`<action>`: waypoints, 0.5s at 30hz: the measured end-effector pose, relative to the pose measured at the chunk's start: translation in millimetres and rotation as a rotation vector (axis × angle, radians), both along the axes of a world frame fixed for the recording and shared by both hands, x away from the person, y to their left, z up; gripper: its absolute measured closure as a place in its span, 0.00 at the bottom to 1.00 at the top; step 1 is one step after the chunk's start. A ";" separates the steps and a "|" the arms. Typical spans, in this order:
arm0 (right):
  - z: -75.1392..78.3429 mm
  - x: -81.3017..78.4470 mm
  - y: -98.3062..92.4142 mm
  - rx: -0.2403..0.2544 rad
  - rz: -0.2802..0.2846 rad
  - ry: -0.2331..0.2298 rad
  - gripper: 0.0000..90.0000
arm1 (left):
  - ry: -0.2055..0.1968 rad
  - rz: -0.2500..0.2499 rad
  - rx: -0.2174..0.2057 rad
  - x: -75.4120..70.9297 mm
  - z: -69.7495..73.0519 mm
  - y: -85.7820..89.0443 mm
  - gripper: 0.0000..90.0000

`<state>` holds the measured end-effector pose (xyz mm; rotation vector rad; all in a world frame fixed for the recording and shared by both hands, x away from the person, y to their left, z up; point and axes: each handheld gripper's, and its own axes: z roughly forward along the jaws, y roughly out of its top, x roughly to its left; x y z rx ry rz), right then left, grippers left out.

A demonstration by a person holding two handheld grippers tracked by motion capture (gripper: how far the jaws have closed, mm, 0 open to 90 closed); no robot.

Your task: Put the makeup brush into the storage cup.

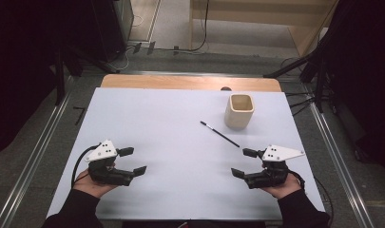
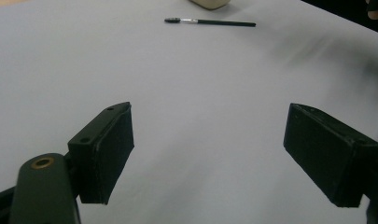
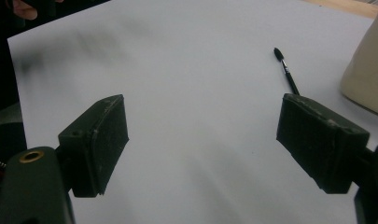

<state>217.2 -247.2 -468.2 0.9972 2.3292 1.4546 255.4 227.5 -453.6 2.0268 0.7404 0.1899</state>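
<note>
- Left gripper (image 1: 135,161): jaws held apart, empty, resting low near the sheet's edge.
- Right gripper (image 1: 241,163): jaws apart, empty, nearest the brush (image 1: 219,133), judged ready for pickup beside the cup (image 1: 239,111).

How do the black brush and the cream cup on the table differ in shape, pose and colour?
The brush is thin and black; the cup is wide, squarish and cream. The brush lies flat on the white sheet; the cup stands upright, its mouth open upward. Both rest apart, untouched, nearer the right gripper.

brush (image 1: 219,133) | thin, black | flat, diagonal | beside cream cup (image 1: 239,111)
</note>
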 end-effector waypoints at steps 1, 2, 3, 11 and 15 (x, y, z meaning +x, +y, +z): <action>0.1 0.2 -0.1 0.000 0.002 -0.001 0.20 | -0.002 0.001 -0.001 0.0 0.2 0.5 0.18; 0.3 0.5 -0.3 -0.002 0.002 -0.001 0.20 | -0.001 0.003 -0.004 -0.1 0.4 1.1 0.18; 0.4 0.7 -0.4 0.000 0.002 0.001 0.20 | -0.002 0.006 -0.007 -0.1 0.4 1.4 0.18; -1.7 2.9 0.5 -0.070 0.006 0.018 0.21 | 0.035 0.013 0.038 1.0 -0.9 -0.4 0.18; -4.4 3.4 1.9 -0.094 0.007 0.050 0.20 | 0.035 0.018 0.083 1.8 -1.9 -2.3 0.19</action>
